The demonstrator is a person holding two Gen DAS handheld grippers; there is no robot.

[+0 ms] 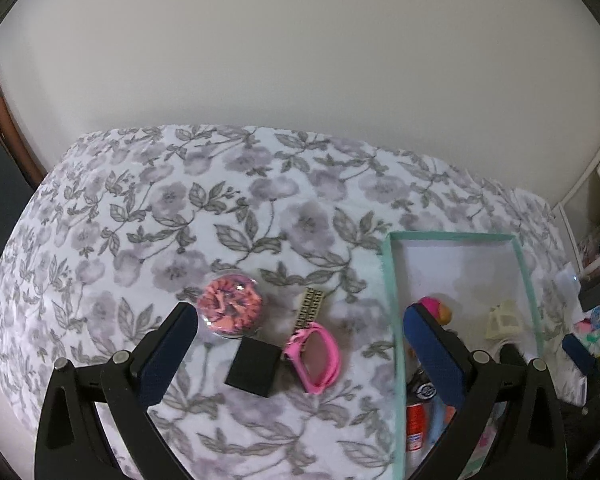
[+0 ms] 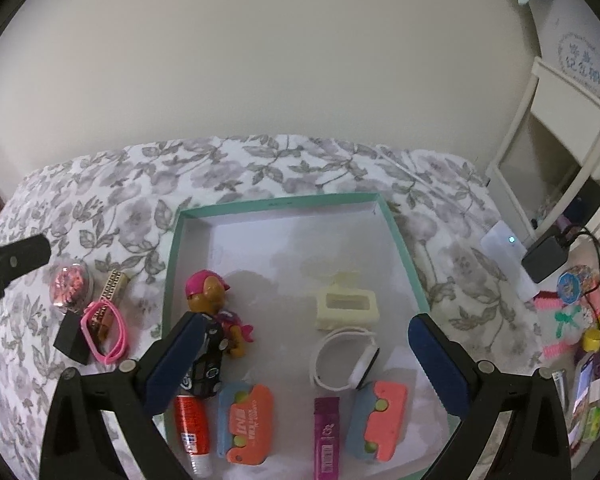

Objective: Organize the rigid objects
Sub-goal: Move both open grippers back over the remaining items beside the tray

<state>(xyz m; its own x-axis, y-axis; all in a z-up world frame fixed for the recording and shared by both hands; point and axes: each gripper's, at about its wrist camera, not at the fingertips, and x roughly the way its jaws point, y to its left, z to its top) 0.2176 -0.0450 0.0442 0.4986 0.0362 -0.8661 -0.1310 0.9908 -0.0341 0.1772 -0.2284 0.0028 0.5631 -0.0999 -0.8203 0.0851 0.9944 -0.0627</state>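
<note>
On the floral bedsheet (image 1: 148, 208) lie a round clear case with pink contents (image 1: 230, 310), a black cube (image 1: 253, 368), pink glasses (image 1: 314, 356) and a gold patterned bar (image 1: 310, 310). My left gripper (image 1: 296, 364) hangs open above them, empty. The same items lie at the left of the right wrist view: the black cube (image 2: 73, 338) and the pink glasses (image 2: 106, 334). The teal-rimmed box (image 2: 172, 264) holds a toy figure (image 2: 214, 300), a cream hair clip (image 2: 346, 306), a white watch (image 2: 346, 360), a red tube (image 2: 192, 424) and two orange-blue cards (image 2: 246, 426). My right gripper (image 2: 304, 360) is open over the box, empty.
A plain wall stands behind the bed. To the right are a white device with a lit dot (image 2: 508, 256), a black adapter with cable (image 2: 546, 258), colourful clutter (image 2: 576, 320) and a white shelf unit (image 2: 560, 140). The far half of the box floor (image 2: 292, 240) is bare.
</note>
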